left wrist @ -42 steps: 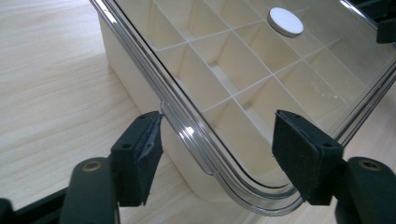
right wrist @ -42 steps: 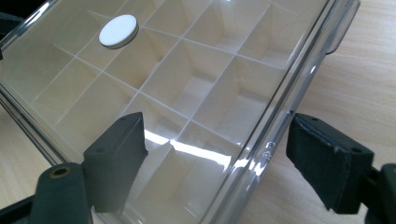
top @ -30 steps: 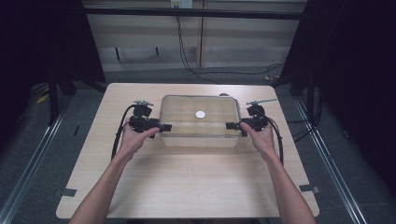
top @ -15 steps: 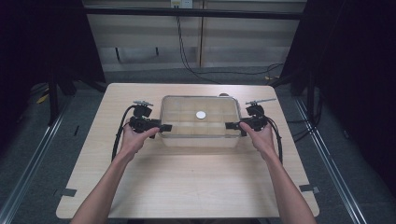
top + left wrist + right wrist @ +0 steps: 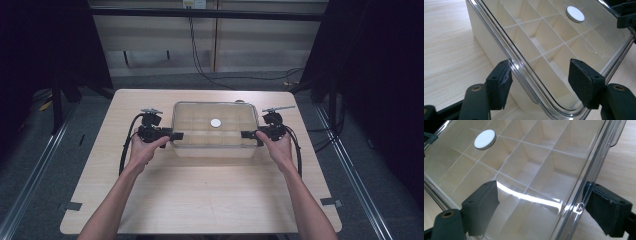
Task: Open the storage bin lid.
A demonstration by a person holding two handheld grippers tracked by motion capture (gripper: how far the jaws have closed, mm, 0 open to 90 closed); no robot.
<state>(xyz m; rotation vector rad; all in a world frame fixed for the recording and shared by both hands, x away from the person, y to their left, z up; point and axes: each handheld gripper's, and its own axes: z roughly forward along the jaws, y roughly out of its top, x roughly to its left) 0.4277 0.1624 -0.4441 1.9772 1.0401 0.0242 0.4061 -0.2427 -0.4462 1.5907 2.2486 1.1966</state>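
One clear box (image 5: 214,131) with a transparent lid (image 5: 564,50) sits on the table (image 5: 200,200), nearer the far edge than the near edge and roughly midway between the side edges. White dividers (image 5: 524,170) split its interior into compartments. A white disc (image 5: 215,122) lies on the lid's centre. Left gripper (image 5: 172,135) is at the box's left end, jaws apart, straddling the lid's rim. Right gripper (image 5: 247,134) is at the right end, jaws likewise apart astride the rim.
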